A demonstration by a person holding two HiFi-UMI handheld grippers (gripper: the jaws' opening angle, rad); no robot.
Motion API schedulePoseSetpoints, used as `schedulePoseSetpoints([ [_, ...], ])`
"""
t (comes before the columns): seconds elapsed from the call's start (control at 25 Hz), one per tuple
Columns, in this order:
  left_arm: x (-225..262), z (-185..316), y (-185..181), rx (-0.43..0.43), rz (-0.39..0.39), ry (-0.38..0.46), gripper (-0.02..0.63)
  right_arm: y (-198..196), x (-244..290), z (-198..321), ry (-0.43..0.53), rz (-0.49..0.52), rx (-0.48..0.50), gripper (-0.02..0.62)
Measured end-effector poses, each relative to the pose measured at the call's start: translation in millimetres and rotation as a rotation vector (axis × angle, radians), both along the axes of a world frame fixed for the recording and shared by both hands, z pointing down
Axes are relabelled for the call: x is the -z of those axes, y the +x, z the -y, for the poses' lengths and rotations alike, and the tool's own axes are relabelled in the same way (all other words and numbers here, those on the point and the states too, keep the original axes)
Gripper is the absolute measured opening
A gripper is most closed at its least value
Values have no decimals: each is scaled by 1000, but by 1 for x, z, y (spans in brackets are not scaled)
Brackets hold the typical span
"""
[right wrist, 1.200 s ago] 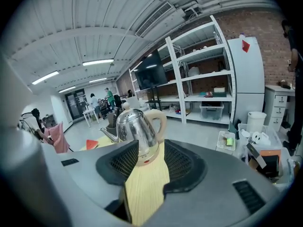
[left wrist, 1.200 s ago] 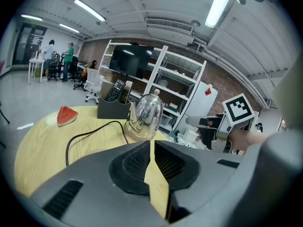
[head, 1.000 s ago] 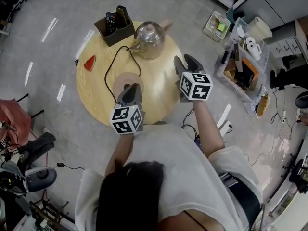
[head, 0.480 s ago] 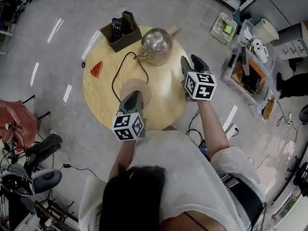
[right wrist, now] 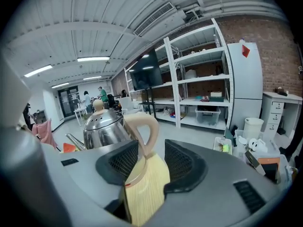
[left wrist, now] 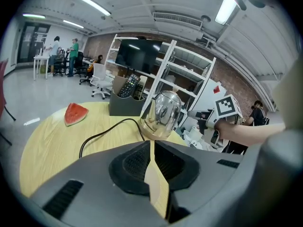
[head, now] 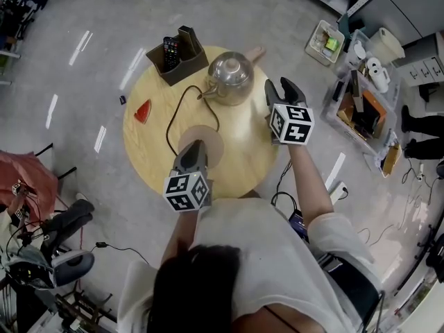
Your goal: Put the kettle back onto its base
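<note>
The kettle [head: 230,75] stands upright on the round wooden desk [head: 243,151], off its base [head: 214,141] and well apart from it, on the far side. The round base lies near the front edge, partly under the left tool [head: 194,149]. A black cord [head: 173,109] loops from the base toward the kettle's spout.

The left tool's jaws are nearly together, leaving only a thin sliver of desk visible between the pads, and they hold nothing. The right tool [head: 280,89] hovers just right of the kettle. Its jaws stand wide and have just been opening. Nothing is between the pads, though the kettle's pale handle lines up ahead of the gap.

A dark organiser box [head: 187,66] sits at the desk's far left edge. It holds 1 remote control [head: 170,47] and another dark upright item I cannot identify. A red watermelon slice [head: 142,111] lies near the left edge.

On the floor to the right, a clear bin [head: 345,120] holds mixed clutter, and a small tray [head: 318,46] holds something green and yellow.
</note>
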State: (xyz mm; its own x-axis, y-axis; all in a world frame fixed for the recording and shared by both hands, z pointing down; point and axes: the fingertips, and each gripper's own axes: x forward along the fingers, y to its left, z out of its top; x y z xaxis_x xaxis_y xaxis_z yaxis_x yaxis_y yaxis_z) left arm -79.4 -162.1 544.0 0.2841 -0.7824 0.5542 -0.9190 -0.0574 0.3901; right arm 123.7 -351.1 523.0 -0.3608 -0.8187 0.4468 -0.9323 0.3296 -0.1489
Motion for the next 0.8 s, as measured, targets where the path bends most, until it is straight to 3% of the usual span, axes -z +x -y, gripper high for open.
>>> schedulePoseSetpoints([
  [0.8, -11, 36, -20, 28, 6, -18, 46, -12, -13, 54, 45, -39, 41, 202],
])
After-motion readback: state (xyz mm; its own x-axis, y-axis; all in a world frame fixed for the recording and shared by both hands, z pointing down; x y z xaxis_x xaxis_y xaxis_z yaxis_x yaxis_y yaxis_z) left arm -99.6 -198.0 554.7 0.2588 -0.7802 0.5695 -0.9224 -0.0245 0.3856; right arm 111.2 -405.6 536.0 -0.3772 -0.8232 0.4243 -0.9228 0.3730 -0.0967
